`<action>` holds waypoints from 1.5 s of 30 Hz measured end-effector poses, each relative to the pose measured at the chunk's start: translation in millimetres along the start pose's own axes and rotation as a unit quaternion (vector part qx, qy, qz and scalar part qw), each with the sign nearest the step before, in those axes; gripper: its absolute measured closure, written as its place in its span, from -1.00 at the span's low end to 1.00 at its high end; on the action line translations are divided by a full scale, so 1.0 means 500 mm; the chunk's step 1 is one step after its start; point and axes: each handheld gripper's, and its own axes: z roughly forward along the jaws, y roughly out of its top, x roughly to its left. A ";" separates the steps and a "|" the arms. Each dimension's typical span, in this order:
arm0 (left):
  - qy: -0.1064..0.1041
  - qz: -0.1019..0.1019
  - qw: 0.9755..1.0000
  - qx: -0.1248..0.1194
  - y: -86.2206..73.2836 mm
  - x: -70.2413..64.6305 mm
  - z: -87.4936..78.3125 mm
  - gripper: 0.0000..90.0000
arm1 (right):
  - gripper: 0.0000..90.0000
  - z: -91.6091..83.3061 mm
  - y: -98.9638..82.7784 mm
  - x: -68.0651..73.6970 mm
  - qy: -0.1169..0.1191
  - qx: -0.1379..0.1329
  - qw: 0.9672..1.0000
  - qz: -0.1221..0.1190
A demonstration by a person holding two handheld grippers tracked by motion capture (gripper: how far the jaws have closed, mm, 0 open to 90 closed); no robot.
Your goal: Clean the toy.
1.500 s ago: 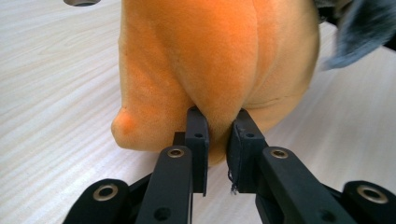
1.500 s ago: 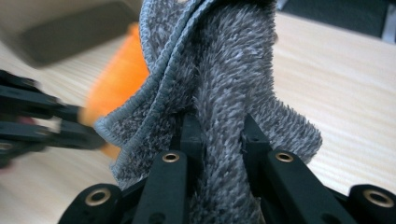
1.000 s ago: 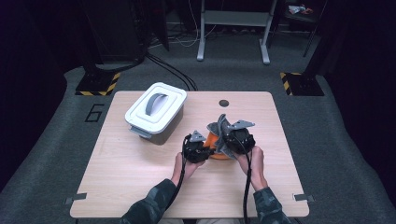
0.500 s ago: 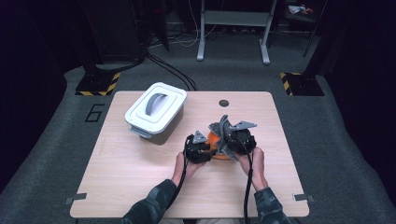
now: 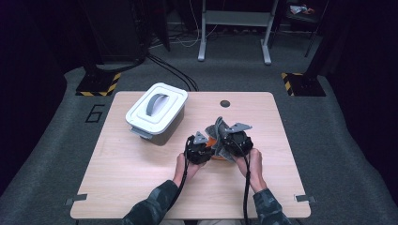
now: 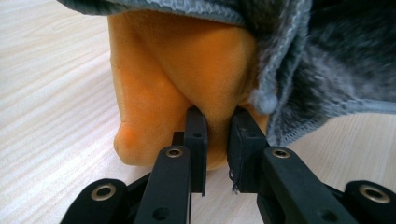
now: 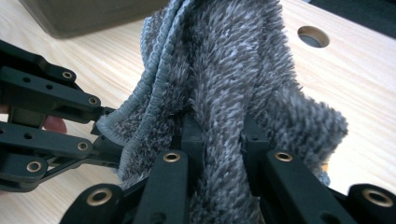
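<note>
While the left gripper (image 6: pixel 215 135) pinches the orange soft toy (image 6: pixel 187 70) to steady it, the right gripper (image 7: pixel 219 140) clamps the grey cloth (image 7: pixel 224 70), draped at its 12 o'clock.

bench (image 5: pixel 141 187): lidded box (image 5: pixel 156 112) at rear left | cloth (image 5: pixel 217 129) right of box, mid-bench, draped over soft pad (image 6: pixel 187 74) | hole (image 5: pixel 225 103) behind cloth
</note>
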 end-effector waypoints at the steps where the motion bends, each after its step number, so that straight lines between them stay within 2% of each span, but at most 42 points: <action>1: -0.001 0.000 1.000 0.001 0.000 0.001 0.000 0.75 | 0.71 0.002 -0.001 -0.004 0.003 -0.007 1.000 -0.002; 4: 0.001 0.005 1.000 0.000 0.000 -0.001 0.000 0.75 | 0.71 -0.001 -0.001 -0.003 0.003 -0.002 1.000 -0.003; 22: -0.003 -0.003 1.000 0.000 -0.001 0.001 0.001 0.75 | 0.71 -0.003 -0.002 -0.006 0.010 -0.001 1.000 0.007; 29: -0.005 -0.006 1.000 -0.003 -0.002 0.002 0.000 0.77 | 0.72 -0.005 -0.001 -0.009 0.002 -0.004 1.000 -0.002; 33: -0.007 -0.009 1.000 -0.005 -0.001 0.002 0.001 0.78 | 0.73 -0.014 -0.006 -0.024 0.003 -0.008 1.000 0.012; 37: -0.007 -0.009 1.000 -0.006 -0.001 0.003 0.002 0.78 | 0.73 -0.022 -0.014 -0.036 -0.007 -0.007 1.000 0.020; 41: -0.009 -0.011 1.000 -0.005 0.000 0.004 0.002 0.78 | 0.73 -0.027 -0.028 -0.058 -0.014 -0.010 0.999 0.029; 45: -0.010 -0.011 1.000 -0.003 0.001 0.005 0.002 0.79 | 0.73 -0.030 -0.048 -0.085 -0.025 -0.007 0.998 0.049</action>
